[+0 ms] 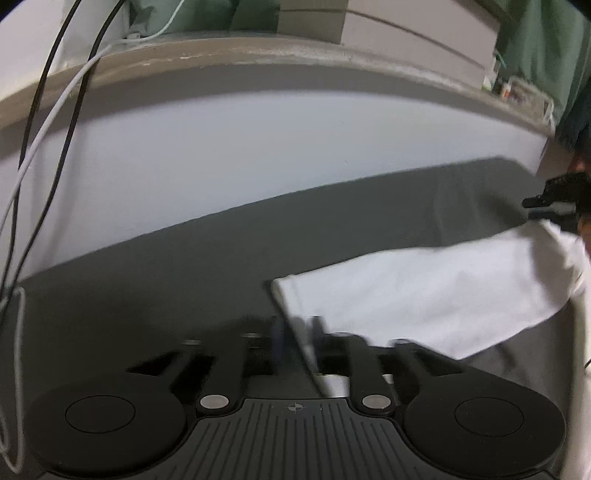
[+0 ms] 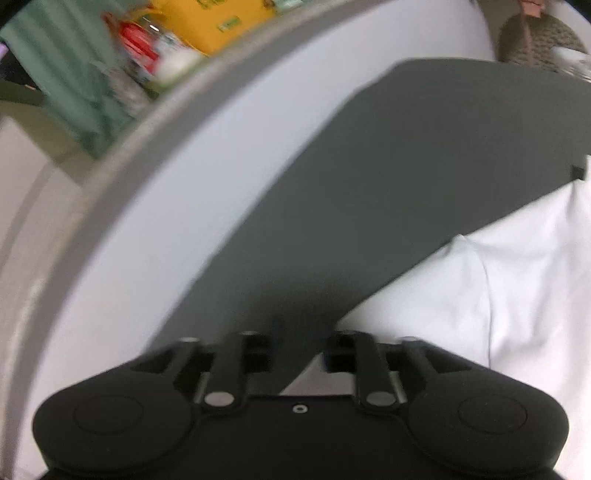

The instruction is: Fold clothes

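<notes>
A white garment [image 1: 443, 291] lies across a dark grey mat [image 1: 221, 258], motion-blurred in the left wrist view. One corner of it reaches my left gripper [image 1: 297, 326]. A hem edge runs down between the two fingers, which stand apart and do not press on it. At the right edge of that view my right gripper [image 1: 554, 201] is a black shape by the garment's far corner. In the right wrist view the right gripper [image 2: 301, 334] is open over the mat [image 2: 406, 184]. The white garment [image 2: 498, 288] lies just right of its right finger [image 2: 332, 341].
The mat sits on a white table [image 1: 221, 155] with a grey rim. Black and white cables [image 1: 48, 122] hang at the left. Beyond the table edge are a green curtain [image 2: 62, 66], a yellow box [image 2: 210, 22], red items and cardboard boxes [image 1: 406, 33].
</notes>
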Motion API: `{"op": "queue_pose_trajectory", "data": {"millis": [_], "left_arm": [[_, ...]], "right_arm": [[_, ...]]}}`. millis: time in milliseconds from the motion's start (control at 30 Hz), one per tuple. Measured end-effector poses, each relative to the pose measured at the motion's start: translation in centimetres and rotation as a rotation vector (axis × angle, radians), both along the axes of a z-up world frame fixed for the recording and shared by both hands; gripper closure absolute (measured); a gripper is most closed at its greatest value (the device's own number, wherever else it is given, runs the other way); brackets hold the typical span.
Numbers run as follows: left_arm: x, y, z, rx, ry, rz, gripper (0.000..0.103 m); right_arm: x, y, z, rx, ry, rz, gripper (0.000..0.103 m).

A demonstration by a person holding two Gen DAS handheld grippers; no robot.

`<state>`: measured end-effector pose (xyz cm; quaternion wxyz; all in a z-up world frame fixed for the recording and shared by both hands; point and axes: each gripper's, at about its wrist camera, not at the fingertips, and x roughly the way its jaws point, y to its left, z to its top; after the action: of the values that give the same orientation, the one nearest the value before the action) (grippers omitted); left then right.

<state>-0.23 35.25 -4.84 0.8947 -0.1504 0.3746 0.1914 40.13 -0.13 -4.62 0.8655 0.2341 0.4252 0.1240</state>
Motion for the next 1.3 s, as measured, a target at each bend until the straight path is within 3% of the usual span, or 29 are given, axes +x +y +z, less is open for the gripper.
{"op": "queue_pose_trajectory", "data": {"millis": [67,100,233,333,467,567,667,767,867,933,1000,1033,1133,1200,1300], "left_arm": [[-0.1,-0.4,0.5,-0.009,-0.052,0.032,0.025],[-0.3,-0.8,0.9,-0.016,-0.085,0.037,0.022],[0.2,-3.1,2.1,-0.095,-0.161,-0.009,0.022],[1.2,-6.2,2.8,-0.175,-0.198,-0.108,0.022],[2.3,-12.1,3.8,-0.250,-0.194,-0.327,0.022],[2.5,-17.4,4.5,-0.239,-0.177,-0.531,0.021],[2.1,-23.5,5.1,-0.164,-0.156,-0.758,0.021],[1.2,-28.9,5.8,-0.090,-0.149,-0.966,0.021],[-0.4,-33.2,5.8,-0.022,-0.135,-1.136,0.021],[-1.5,-35.7,5.7,0.029,-0.122,-1.251,0.021],[-2.8,-38.3,5.6,0.098,-0.123,-1.367,0.021],[-3.4,-39.7,5.4,0.136,-0.124,-1.413,0.021],[-5.5,-42.2,5.0,0.219,-0.160,-1.538,0.021],[-7.0,-43.2,4.8,0.281,-0.204,-1.612,0.021],[-8.5,-44.4,4.0,0.391,-0.185,-1.696,0.022]], "right_arm": [[-1.6,-1.4,1.1,0.048,-0.022,0.040,0.072],[-2.9,-2.5,2.0,0.075,-0.037,0.065,0.072],[-9.5,-8.6,6.4,0.136,-0.136,0.181,0.071],[-17.6,-15.4,10.6,0.133,-0.246,0.211,0.066],[-28.3,-25.6,16.3,0.121,-0.351,0.124,0.059],[-35.6,-30.8,21.1,0.013,-0.409,0.027,0.055],[-41.0,-33.3,24.5,-0.162,-0.409,-0.054,0.054],[-44.0,-35.2,27.0,-0.322,-0.408,-0.197,0.054],[-47.0,-38.4,29.6,-0.406,-0.428,-0.329,0.054],[-47.7,-39.6,31.2,-0.577,-0.406,-0.411,0.053],[-46.6,-40.4,30.1,-0.631,-0.253,-0.367,0.044],[-46.1,-40.8,29.5,-0.656,-0.175,-0.344,0.044],[-44.3,-39.7,22.6,-0.488,-0.008,-0.200,0.048],[-43.4,-37.7,16.5,-0.363,0.124,-0.089,0.059],[-42.6,-33.5,7.6,-0.194,0.323,0.089,0.065]]}}
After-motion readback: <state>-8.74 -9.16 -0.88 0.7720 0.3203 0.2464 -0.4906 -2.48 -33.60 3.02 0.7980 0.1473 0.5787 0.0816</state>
